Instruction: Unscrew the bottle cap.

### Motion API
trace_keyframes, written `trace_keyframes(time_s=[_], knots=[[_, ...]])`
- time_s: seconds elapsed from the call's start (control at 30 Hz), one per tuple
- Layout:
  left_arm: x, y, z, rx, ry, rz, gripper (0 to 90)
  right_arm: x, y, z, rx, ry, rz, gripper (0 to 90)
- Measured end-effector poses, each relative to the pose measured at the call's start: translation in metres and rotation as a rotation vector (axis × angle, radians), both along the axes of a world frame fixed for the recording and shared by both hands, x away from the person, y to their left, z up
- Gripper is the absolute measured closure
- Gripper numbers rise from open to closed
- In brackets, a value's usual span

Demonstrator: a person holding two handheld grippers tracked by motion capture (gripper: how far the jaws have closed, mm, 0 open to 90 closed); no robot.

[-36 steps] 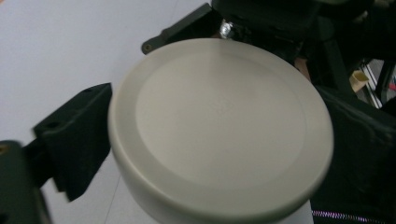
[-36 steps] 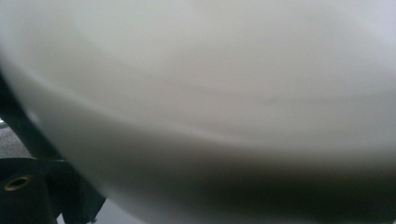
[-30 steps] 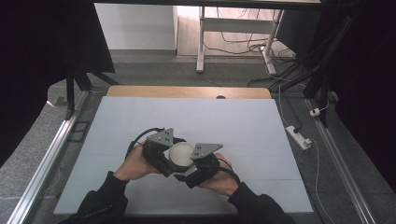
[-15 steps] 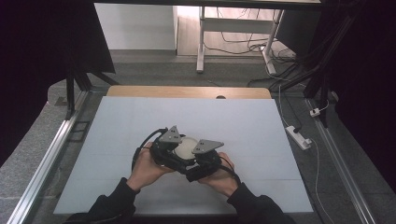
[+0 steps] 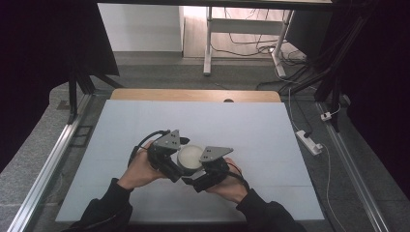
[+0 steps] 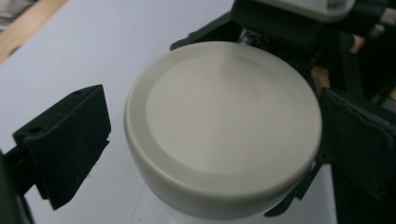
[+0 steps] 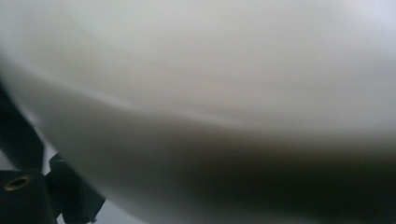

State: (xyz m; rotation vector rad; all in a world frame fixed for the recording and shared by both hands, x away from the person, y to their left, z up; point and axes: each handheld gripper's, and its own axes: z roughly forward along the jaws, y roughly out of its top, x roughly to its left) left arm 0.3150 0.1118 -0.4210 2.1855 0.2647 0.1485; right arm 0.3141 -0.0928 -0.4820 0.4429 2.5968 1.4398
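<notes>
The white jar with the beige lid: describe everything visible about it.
The jar is a small round container with a white body and a flat, beige, matte lid that looks like plastic, with a raised rim ring and a faint embossed mark at its centre. The lid is on. The jar stands upright on the pale table, near the person's edge. The left hand-held gripper has its jaws either side of the lid, the near jaw apart from it. The right hand-held gripper is pressed close against the body; contact is unclear.

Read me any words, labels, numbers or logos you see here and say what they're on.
No text can be read.
A small square embossed mark sits at the middle of the cream lid, too faint to make out.
</notes>
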Motion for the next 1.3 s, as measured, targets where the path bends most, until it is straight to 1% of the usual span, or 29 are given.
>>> trace_keyframes(time_s=[0.1,0.2,0.23,0.3,0.37,0.5,0.53,0.57,0.6,0.7,0.8,0.87,0.9,0.97,1.07,1.13,1.3], knots=[[0.002,0.004,-0.002,-0.025,0.022,-0.064,1.1,-0.003,0.002,0.001,0.008,-0.001,0.05,6.8],[0.002,0.003,-0.005,-0.03,0.034,-0.112,3.7,-0.005,0.003,0.0,0.009,0.002,0.084,6.8],[0.002,0.002,-0.006,-0.027,0.029,-0.122,6.0,-0.005,0.003,0.0,0.006,0.001,0.09,6.8],[0.001,0.0,-0.007,-0.023,0.027,-0.112,7.0,-0.006,0.004,0.0,0.001,0.0,0.095,6.8],[0.0,0.0,-0.007,-0.019,0.013,-0.089,7.5,-0.005,0.004,-0.001,-0.004,-0.003,0.087,6.8],[0.001,-0.004,-0.009,-0.027,0.013,-0.022,7.8,-0.003,0.003,-0.001,-0.018,-0.009,0.035,6.8],[0.001,-0.004,-0.009,-0.027,0.013,-0.022,7.8,-0.003,0.003,-0.001,-0.018,-0.009,0.035,6.8],[0.001,-0.005,-0.01,-0.028,0.014,-0.001,7.8,-0.002,0.003,-0.002,-0.026,-0.014,0.007,6.8],[0.001,-0.008,-0.011,-0.023,0.016,0.047,7.8,-0.001,0.003,-0.002,-0.031,-0.015,-0.01,6.8],[0.0,-0.013,-0.011,-0.014,0.018,0.123,7.9,0.0,0.003,-0.003,-0.046,-0.026,-0.06,6.8],[-0.002,-0.019,-0.012,-0.008,0.02,0.198,7.9,0.002,0.002,-0.004,-0.054,-0.026,-0.102,6.7],[-0.004,-0.023,-0.012,0.001,0.014,0.236,8.0,0.003,0.002,-0.005,-0.068,-0.036,-0.125,6.8],[-0.004,-0.024,-0.012,0.006,0.011,0.245,8.0,0.003,0.002,-0.005,-0.068,-0.032,-0.134,6.7],[-0.005,-0.025,-0.012,0.001,0.012,0.26,8.0,0.004,0.001,-0.005,-0.066,-0.025,-0.136,6.8],[-0.005,-0.024,-0.011,-0.011,0.017,0.259,8.0,0.004,0.001,-0.005,-0.06,-0.022,-0.136,6.8],[-0.005,-0.024,-0.01,-0.016,0.014,0.259,8.1,0.004,0.001,-0.004,-0.056,-0.02,-0.133,6.7],[-0.007,-0.023,-0.007,-0.009,0.003,0.259,8.1,0.004,0.001,-0.005,-0.054,-0.013,-0.125,6.8]])
